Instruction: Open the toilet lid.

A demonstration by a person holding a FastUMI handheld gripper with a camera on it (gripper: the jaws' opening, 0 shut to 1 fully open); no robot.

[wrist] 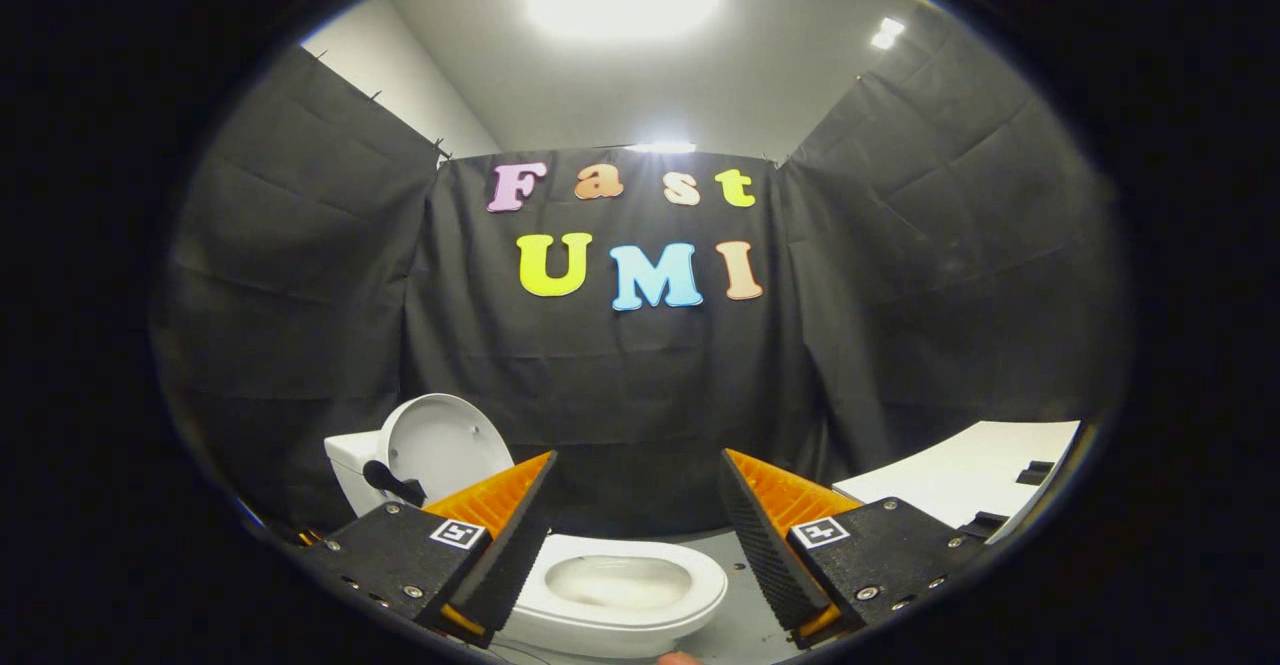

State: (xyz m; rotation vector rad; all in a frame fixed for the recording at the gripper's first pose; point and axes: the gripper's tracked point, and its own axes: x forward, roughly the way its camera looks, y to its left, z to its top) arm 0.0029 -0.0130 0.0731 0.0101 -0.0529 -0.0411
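Fingers of your hand-held gripper are spread wide apart w/ nothing between them and nothing touching either pad; you're holding no object. Toilet sits just ahead and below, its bowl showing in the gap between the fingers, seat down around the rim. Toilet lid is already up, standing upright against the tank beyond your left finger. A dark piece, maybe a hinge or handle, sits at the lid's base; can't tell which. White board lies beyond your right finger, near the black cloth wall. Floor under the toilet is grey.
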